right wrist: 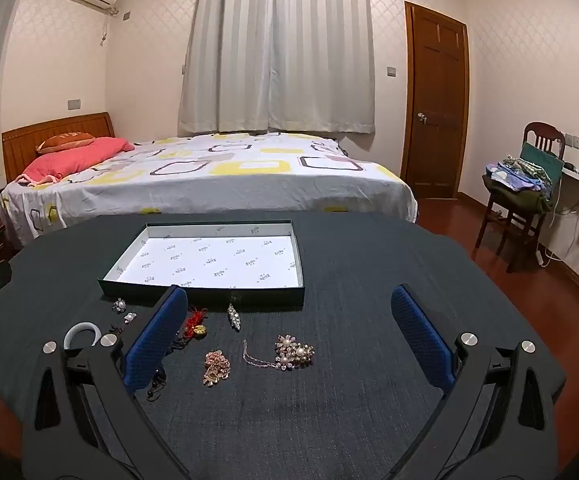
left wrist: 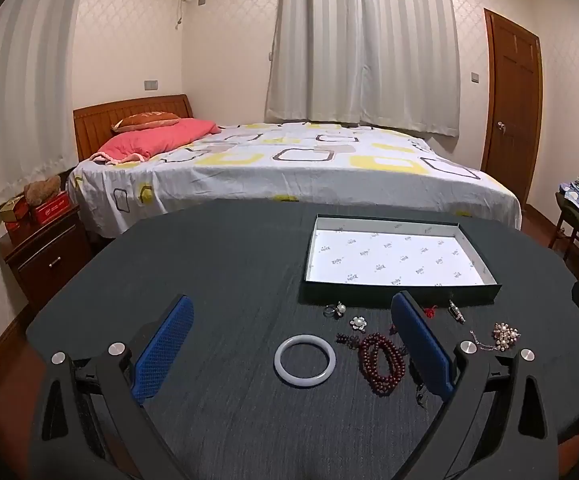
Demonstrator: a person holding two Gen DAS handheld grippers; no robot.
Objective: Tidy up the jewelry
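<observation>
Tray point(right wrist: 161, 231): bare, nothing filed | Loose on bench point(left wrist: 229, 264): white bangle point(left wrist: 304, 360), red beads point(left wrist: 381, 362), pearl brooch point(right wrist: 294, 351), smaller pieces | Left gripper point(left wrist: 291, 344), right gripper point(right wrist: 289, 336): jaws spread wide, holding nothing | Progress: not yet begun, all pieces left.

Warm dim indoor light, soft shadows, sharp focus, strong fisheye edge bending

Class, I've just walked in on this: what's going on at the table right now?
A person with a gripper in each hand is about to sort jewelry into the box, which holds nothing yet. Both the left gripper and right gripper hover with jaws open, holding nothing. On the table in front of the box lie a white bangle, red beads, brooches and smaller pieces, all untouched.
</observation>
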